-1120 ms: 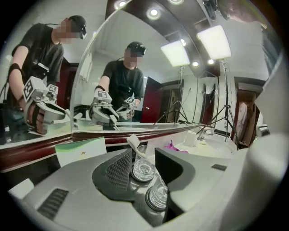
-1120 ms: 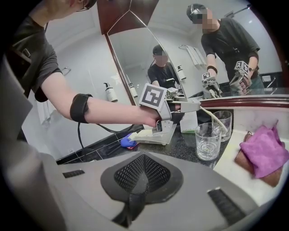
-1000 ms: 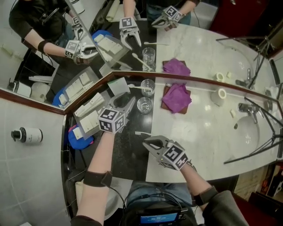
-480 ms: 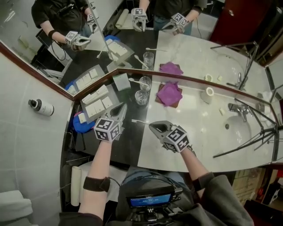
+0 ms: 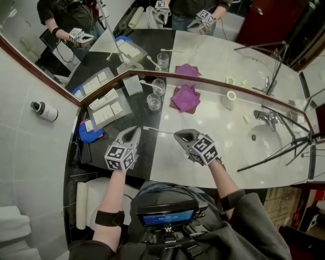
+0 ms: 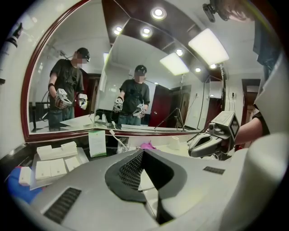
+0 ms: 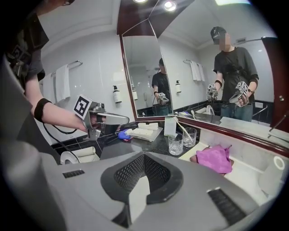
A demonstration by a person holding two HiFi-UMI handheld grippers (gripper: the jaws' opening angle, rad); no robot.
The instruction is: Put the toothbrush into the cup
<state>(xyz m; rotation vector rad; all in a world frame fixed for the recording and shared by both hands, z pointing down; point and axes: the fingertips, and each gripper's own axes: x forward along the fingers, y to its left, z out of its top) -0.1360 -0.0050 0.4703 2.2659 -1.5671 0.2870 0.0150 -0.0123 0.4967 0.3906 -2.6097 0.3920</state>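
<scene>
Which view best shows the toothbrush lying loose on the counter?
The head view: the toothbrush lies in full between the left tool and right tool. Both gripper views miss it, their own bodies covering the near counter; they show only another toothbrush leaning in a glass.

Angled corner mirror (image 5: 218, 56) in dark red frame across top, white marble counter (image 5: 213, 127) centre, black stone section (image 5: 146, 151) left of it, basin (image 5: 264, 142) and tap (image 5: 263, 117) right, white tiled wall (image 5: 30, 162) far left, recessed ceiling spots (image 6: 158, 12) lit overhead
</scene>
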